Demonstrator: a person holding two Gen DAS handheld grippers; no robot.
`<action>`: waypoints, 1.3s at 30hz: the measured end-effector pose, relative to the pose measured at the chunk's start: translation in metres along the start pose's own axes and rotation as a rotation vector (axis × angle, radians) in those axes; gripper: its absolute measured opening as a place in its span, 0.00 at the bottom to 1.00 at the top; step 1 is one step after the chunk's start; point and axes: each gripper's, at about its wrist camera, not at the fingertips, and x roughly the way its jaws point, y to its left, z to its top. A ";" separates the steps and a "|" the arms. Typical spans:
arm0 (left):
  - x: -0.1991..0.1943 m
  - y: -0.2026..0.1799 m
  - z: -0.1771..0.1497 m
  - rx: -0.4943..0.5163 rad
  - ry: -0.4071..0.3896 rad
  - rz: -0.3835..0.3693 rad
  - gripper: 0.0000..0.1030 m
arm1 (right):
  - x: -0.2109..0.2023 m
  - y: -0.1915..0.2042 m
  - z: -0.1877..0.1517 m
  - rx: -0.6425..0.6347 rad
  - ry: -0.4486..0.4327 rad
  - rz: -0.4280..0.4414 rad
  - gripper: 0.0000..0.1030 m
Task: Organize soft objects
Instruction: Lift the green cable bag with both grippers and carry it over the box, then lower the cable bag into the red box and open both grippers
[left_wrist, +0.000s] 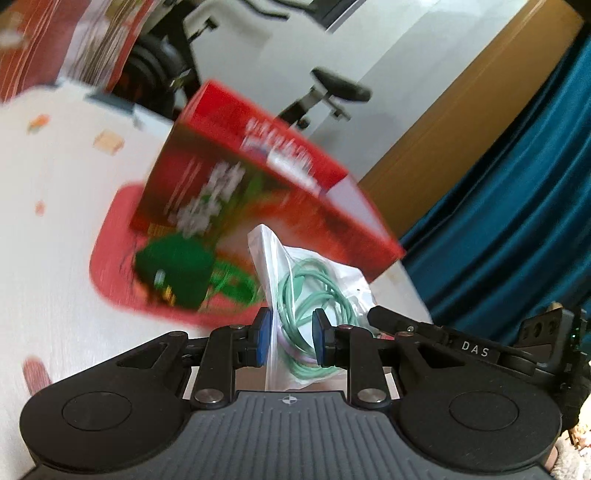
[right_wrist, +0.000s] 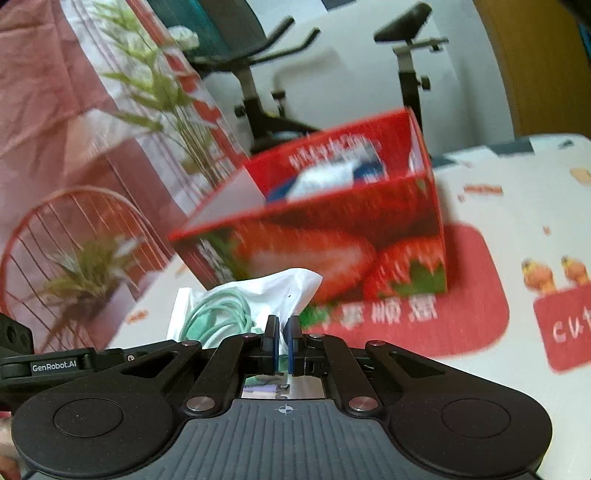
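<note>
A clear plastic bag (left_wrist: 295, 266) with a coiled mint-green cable (left_wrist: 314, 295) in it is held above the table. My left gripper (left_wrist: 290, 338) has its blue pads partly closed on the bag's cable end. My right gripper (right_wrist: 282, 341) is shut on a corner of the same bag (right_wrist: 258, 291); the cable (right_wrist: 218, 314) shows left of its fingers. A red strawberry-print box (left_wrist: 258, 177) stands open-topped behind the bag, also in the right wrist view (right_wrist: 332, 229). Both views are motion-blurred.
The box stands on a red mat (right_wrist: 472, 295) on a white printed tablecloth (left_wrist: 55, 221). A green item (left_wrist: 173, 269) lies on the mat by the box. An exercise bike (right_wrist: 266, 92), a blue curtain (left_wrist: 517, 203) and a floral backdrop (right_wrist: 92, 129) lie beyond.
</note>
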 end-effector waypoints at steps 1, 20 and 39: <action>-0.002 -0.004 0.007 0.008 -0.013 -0.004 0.24 | -0.002 0.003 0.006 -0.002 -0.012 0.007 0.04; 0.055 -0.028 0.156 0.198 -0.096 0.037 0.24 | 0.075 0.025 0.160 -0.108 -0.101 -0.046 0.04; 0.143 -0.006 0.146 0.261 0.226 0.157 0.25 | 0.149 -0.022 0.132 -0.066 0.154 -0.226 0.04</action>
